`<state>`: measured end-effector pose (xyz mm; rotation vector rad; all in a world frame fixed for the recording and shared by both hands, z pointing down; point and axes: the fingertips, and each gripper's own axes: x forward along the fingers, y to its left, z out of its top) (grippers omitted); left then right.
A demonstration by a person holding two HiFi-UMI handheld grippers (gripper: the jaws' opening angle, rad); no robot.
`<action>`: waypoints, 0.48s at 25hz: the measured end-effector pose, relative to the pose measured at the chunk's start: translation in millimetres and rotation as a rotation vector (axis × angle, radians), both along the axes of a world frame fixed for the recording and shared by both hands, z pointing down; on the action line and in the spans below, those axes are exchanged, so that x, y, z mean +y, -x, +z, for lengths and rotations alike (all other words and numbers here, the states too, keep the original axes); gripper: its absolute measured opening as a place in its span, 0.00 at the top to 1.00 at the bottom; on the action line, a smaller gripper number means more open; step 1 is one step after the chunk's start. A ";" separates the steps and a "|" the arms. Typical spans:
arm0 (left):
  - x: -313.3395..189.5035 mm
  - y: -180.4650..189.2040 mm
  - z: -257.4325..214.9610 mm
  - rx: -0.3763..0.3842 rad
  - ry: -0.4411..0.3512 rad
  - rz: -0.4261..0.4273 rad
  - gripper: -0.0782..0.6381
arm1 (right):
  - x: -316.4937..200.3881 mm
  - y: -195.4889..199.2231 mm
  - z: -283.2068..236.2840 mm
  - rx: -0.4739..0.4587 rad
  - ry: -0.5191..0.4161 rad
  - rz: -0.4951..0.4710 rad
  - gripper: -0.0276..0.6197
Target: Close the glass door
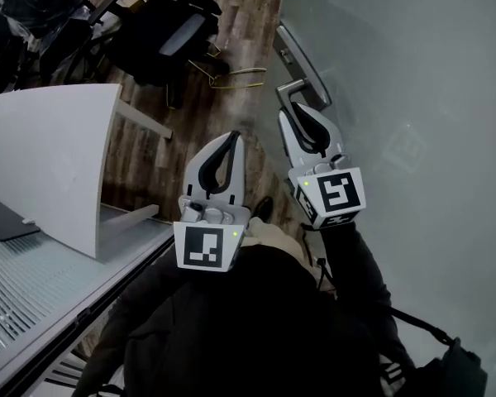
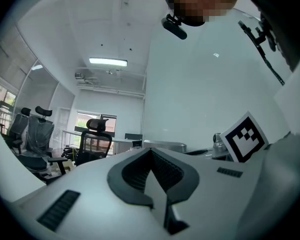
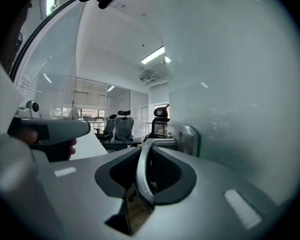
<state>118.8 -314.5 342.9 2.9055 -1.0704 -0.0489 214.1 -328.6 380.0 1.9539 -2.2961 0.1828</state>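
The left claw [image 1: 233, 136] is held shut and empty, beside the door. At the left edge of the glass door [image 1: 413, 98], the lever handle [image 1: 291, 87] is clamped by the right claw [image 1: 288, 112]. The grasp is made, but the door is judged not yet closed.

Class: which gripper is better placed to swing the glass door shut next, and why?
The right gripper: its fingers are shut on the door handle, while the left gripper is shut on nothing, away from the glass door.
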 end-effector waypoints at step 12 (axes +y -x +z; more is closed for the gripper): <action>37.9 129.7 -10.0 -0.004 -0.004 -0.039 0.90 | 28.8 122.1 -3.7 -0.006 0.005 -0.157 0.86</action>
